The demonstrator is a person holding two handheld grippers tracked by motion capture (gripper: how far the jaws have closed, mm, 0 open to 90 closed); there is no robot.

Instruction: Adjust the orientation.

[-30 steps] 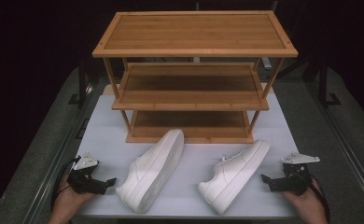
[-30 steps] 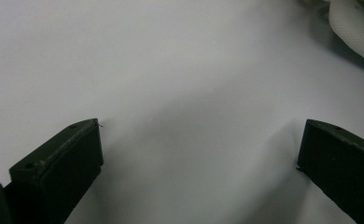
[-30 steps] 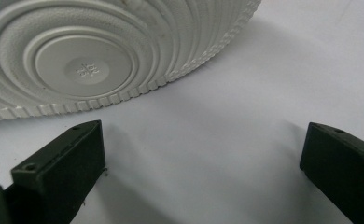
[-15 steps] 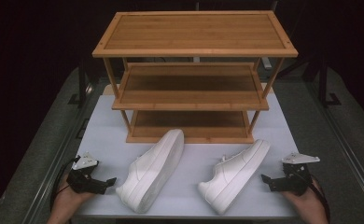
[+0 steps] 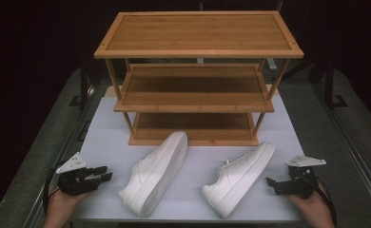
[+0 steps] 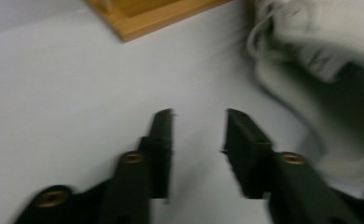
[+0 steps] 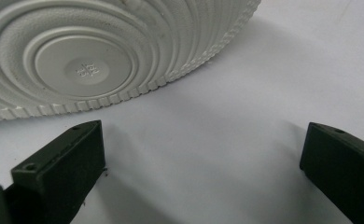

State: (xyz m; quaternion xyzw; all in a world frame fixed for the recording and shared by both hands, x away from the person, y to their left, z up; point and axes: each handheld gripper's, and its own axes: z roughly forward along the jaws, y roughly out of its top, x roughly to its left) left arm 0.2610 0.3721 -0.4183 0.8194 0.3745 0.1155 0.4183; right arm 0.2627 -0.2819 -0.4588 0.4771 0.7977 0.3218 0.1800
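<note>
I have 2 white shoes lying on their sides on the surface [image 5: 107, 137], in front of a 3-tier wooden rack [image 5: 198, 76]. My left gripper [image 5: 102, 174] sits at the near left corner, held in my left hand [image 5: 62, 204], and its jaws have just been closing: they now stand only partly apart with nothing between them, bare surface under the gap, as the left gripper view shows [image 6: 196, 126]. Ahead of those jaws and off to their right is the left shoe [image 5: 156, 173], close by but not touching; in the left gripper view it is a blurred white shape [image 6: 320, 70] with its laces toward the top, and a corner of the rack's base [image 6: 147, 18] lies ahead and to the left of the jaws. My right gripper [image 5: 274, 185] rests at the near right corner in my right hand [image 5: 312, 209], pointing at the right shoe [image 5: 239, 176]. Its jaws are wide apart and hold nothing [image 7: 203, 154]. In the right gripper view the shoe's ridged sole [image 7: 91, 51], with its ringed tread, faces the jaws just ahead of the left one, near it but apart, with bare surface between the 2 jaws.
</note>
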